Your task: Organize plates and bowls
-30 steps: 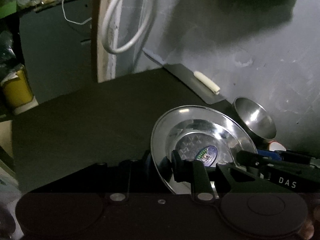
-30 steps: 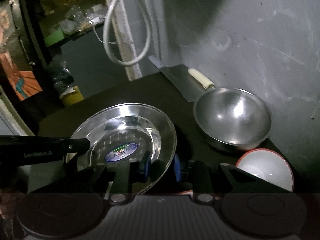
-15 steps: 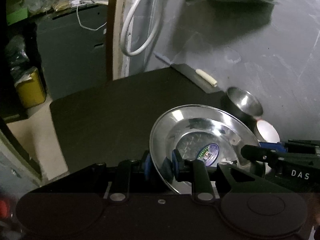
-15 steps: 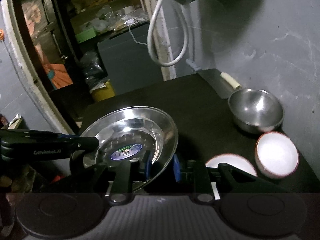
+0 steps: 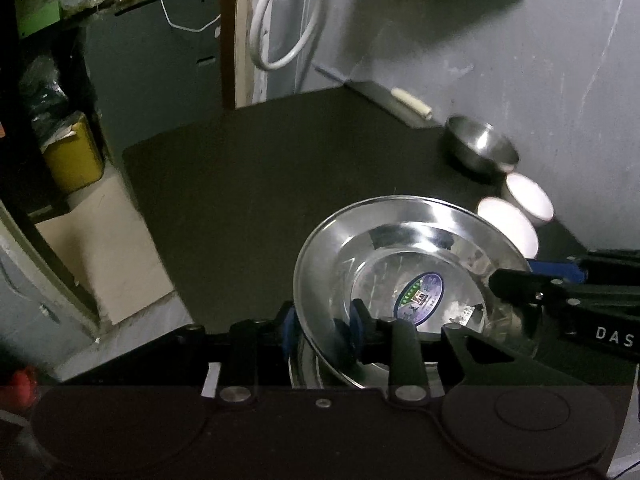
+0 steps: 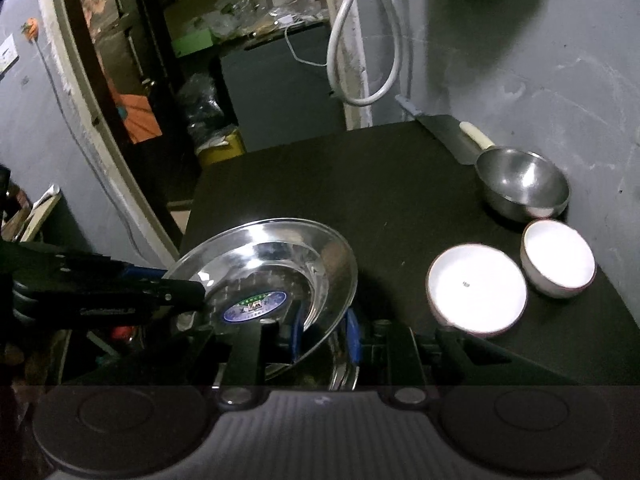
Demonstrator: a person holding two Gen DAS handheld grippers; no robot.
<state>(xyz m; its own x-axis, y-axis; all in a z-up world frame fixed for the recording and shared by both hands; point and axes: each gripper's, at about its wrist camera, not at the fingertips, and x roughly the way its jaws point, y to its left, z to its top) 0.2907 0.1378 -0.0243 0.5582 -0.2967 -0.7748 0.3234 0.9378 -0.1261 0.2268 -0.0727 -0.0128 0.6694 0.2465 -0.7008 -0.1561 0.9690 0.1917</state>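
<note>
The round shiny steel plate with a sticker in its middle (image 5: 400, 264) is light, stiff and slippery, so I take it only by its thin rim; my left gripper (image 5: 322, 328) has just been opening, rim between its fingers; my right gripper (image 6: 326, 334) pinches the opposite rim narrowly; both point steeply down, plate tilted above the black table (image 6: 360, 184).
</note>
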